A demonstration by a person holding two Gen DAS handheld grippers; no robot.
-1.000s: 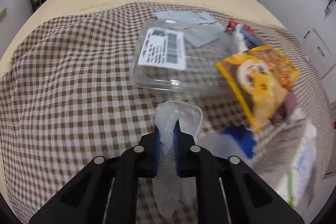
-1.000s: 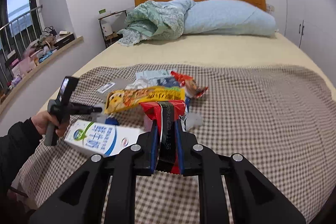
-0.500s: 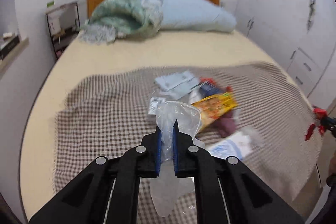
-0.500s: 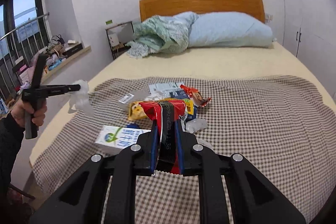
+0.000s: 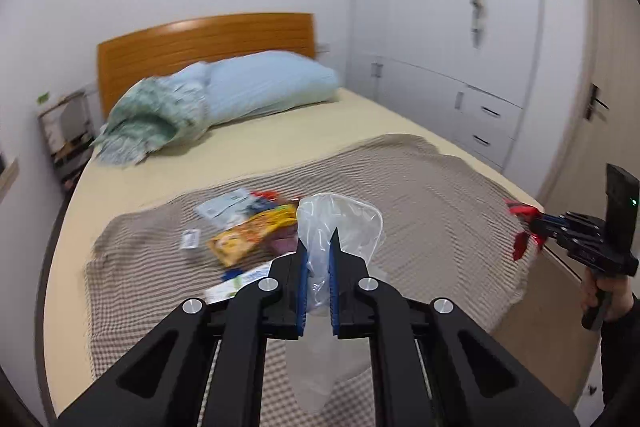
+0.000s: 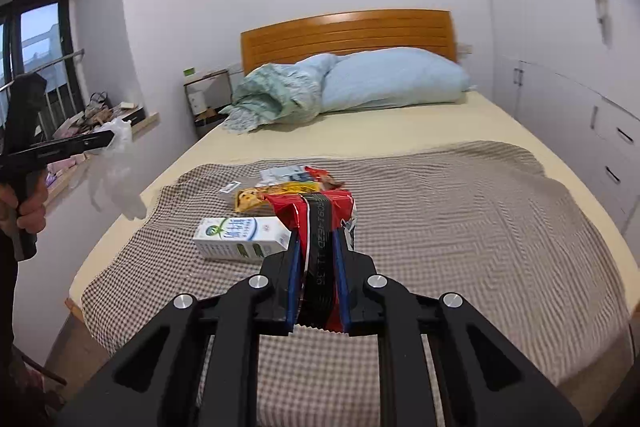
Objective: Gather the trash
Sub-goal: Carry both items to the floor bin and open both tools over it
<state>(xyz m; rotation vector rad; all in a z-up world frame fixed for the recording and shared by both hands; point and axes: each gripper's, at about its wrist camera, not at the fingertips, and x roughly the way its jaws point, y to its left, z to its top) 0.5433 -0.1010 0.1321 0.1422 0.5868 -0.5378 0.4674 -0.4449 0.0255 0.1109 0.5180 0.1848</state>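
Between our left gripper's [image 5: 318,277] fingers we clench a clear plastic bag [image 5: 338,223] and between our right gripper's [image 6: 318,279] a red wrapper [image 6: 316,215], while beyond both fingertips a milk carton [image 6: 240,237], yellow snack packet [image 5: 252,237] and papers [image 5: 226,205] remain uncollected on the checked blanket [image 6: 460,227].

Wooden headboard [image 6: 348,35], blue pillow [image 6: 394,79], checked blanket [image 6: 460,211] across bed [image 6: 400,131]; white wardrobe [image 5: 448,39] alongside.
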